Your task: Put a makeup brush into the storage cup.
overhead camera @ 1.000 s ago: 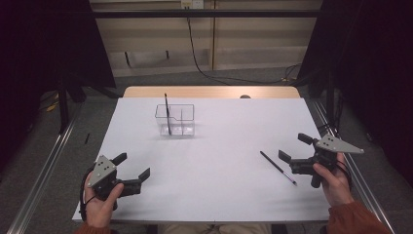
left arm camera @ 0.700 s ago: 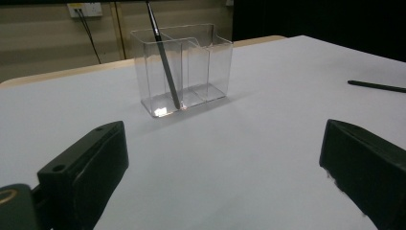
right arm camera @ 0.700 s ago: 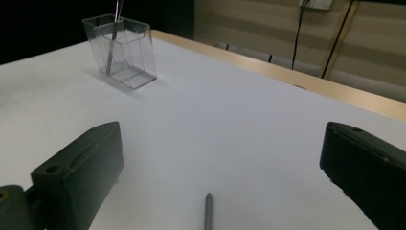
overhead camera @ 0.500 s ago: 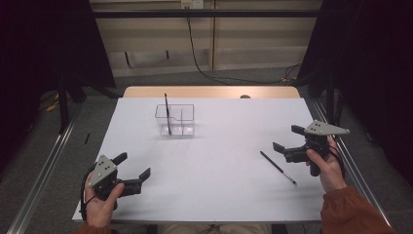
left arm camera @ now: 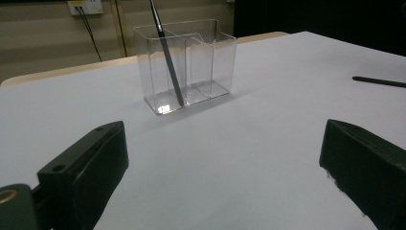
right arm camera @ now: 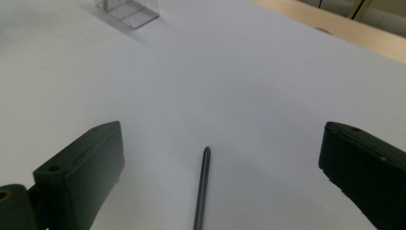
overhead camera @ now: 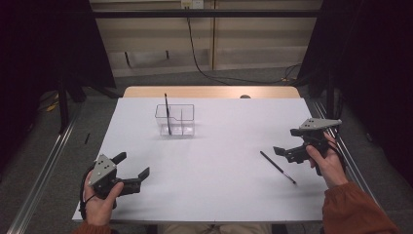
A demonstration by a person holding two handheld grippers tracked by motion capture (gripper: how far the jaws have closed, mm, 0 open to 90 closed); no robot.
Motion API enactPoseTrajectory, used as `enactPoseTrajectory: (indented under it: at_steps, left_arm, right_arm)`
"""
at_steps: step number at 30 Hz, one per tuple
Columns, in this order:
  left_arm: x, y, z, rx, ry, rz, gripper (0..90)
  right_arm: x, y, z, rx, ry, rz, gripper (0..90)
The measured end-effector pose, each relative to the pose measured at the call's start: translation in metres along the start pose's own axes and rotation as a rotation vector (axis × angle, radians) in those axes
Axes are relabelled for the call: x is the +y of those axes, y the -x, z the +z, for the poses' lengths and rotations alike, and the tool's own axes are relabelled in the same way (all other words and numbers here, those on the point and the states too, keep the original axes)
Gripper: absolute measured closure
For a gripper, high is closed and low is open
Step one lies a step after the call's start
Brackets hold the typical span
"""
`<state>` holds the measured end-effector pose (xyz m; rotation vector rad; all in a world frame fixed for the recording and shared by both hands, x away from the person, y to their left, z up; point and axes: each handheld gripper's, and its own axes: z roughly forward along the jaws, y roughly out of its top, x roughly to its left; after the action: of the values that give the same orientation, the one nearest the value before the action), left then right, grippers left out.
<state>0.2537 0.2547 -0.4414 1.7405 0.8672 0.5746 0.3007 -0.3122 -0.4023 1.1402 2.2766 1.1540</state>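
Dim room, white table [overhead camera: 219, 146] evenly lit from above; soft shadows (near tongs blurred).

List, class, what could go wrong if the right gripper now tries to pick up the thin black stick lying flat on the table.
1. The loose stick is thin and lies flat on the white table, so the open right gripper may slip off it or scrape the surface.
2. The clear holder looks light; a careless drop-in could tip it.
3. The leaning stick already in the holder could get knocked.
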Motion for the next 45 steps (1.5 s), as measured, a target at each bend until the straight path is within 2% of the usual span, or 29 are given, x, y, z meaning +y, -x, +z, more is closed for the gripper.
enactPoseTrajectory:
  at_steps: [7,9,14,19,22,25,28,30,33,34,39,45]
  left_arm:
    - [0.001,0.003,0.000,-0.007,-0.007,0.020,2.9]
    - [0.001,0.003,0.000,-0.009,-0.008,0.021,2.9]
    - [0.001,0.003,0.000,-0.010,-0.008,0.023,2.9]
    - [0.001,0.003,0.001,-0.012,-0.011,0.027,2.9]
    - [0.001,0.003,0.001,-0.013,-0.009,0.026,2.9]
    - [0.001,0.003,0.000,-0.011,-0.009,0.026,2.9]
    - [0.001,0.003,0.000,-0.011,-0.009,0.027,2.9]
    - [0.001,0.003,0.000,-0.014,-0.010,0.027,2.9]
    - [0.001,0.003,0.000,-0.015,-0.012,0.024,2.9]
    - [0.000,0.002,0.001,-0.016,-0.012,0.020,2.9]
    - [0.000,0.002,0.000,-0.016,-0.011,0.024,2.9]
    - [0.000,0.002,0.001,-0.017,-0.013,0.023,2.9]
  right_arm:
    - [0.001,0.001,0.005,0.042,-0.128,-0.015,3.9]
    - [0.001,0.002,0.008,0.081,-0.166,0.000,2.8]
    - [0.000,0.003,0.013,0.126,-0.257,0.026,2.0]
    - [-0.002,0.006,0.014,0.123,-0.305,0.045,2.8]
    - [-0.002,0.008,0.014,0.104,-0.339,0.033,2.9]
    - [-0.003,0.009,0.013,0.125,-0.370,0.023,2.8]
    - [-0.003,0.009,0.015,0.093,-0.416,0.013,4.1]
    - [-0.004,0.010,0.016,0.092,-0.452,0.004,6.4]
    - [-0.005,0.011,0.019,0.088,-0.500,0.027,10.6]
    - [-0.005,0.011,0.019,0.090,-0.511,0.018,14.6]
    - [-0.005,0.010,0.020,0.080,-0.559,-0.032,18.6]
    - [-0.007,0.010,0.027,0.095,-0.640,-0.036,25.5]
